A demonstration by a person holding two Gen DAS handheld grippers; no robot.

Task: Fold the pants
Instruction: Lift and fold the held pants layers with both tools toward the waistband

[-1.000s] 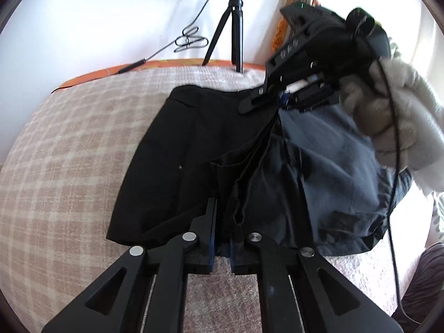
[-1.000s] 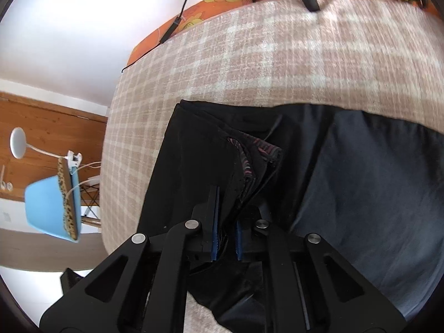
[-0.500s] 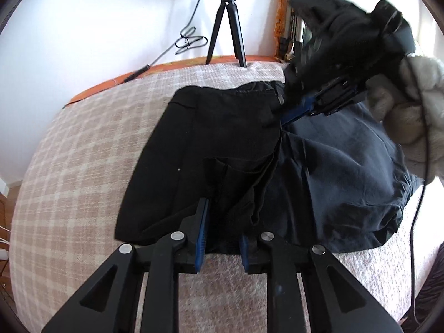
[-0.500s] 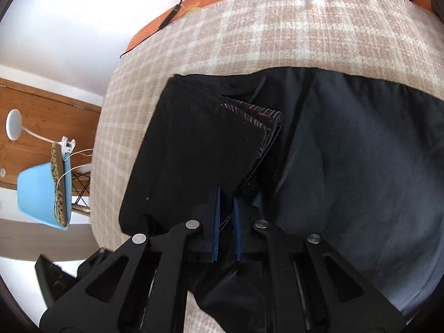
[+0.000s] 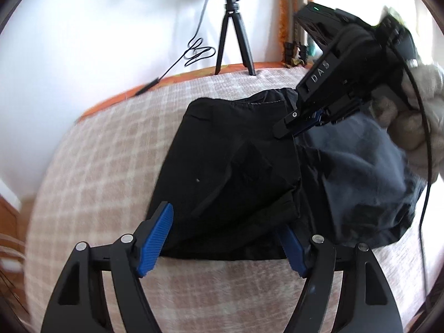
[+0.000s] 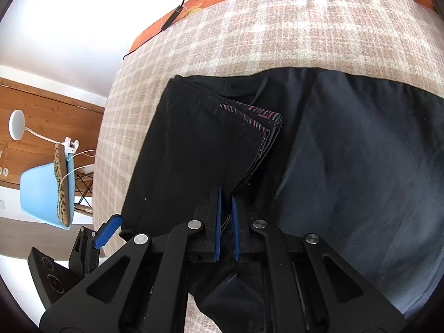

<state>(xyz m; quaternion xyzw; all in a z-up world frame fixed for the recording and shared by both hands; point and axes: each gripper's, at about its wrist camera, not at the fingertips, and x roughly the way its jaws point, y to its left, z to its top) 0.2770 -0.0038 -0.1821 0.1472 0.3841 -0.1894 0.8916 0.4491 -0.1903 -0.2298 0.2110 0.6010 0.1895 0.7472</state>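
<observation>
Pants point(image 5: 236, 166) were lying folded on the plaid blanket point(image 5: 105, 172), black fabric doubled over itself with the striped waistband lining point(image 6: 249, 113) showing at the folded corner in the right wrist view. Your left gripper point(image 5: 222, 238) had its jaws spread wide at the near edge of the pants, blue pads point(image 5: 155, 236) on either side of the hem, nothing clamped between them. Your right gripper point(image 6: 226, 222) had its jaws drawn narrow, pinching a fold of the black cloth between the blue pads; from the left wrist view the same tool sat over the far right part of the pants, your gloved hand point(image 5: 410, 127) on it. A tripod point(image 5: 236, 36) stood at the far edge of the blanket, cable point(image 5: 194, 52) trailing beside it, blue chair point(image 6: 47, 191) off to the side
</observation>
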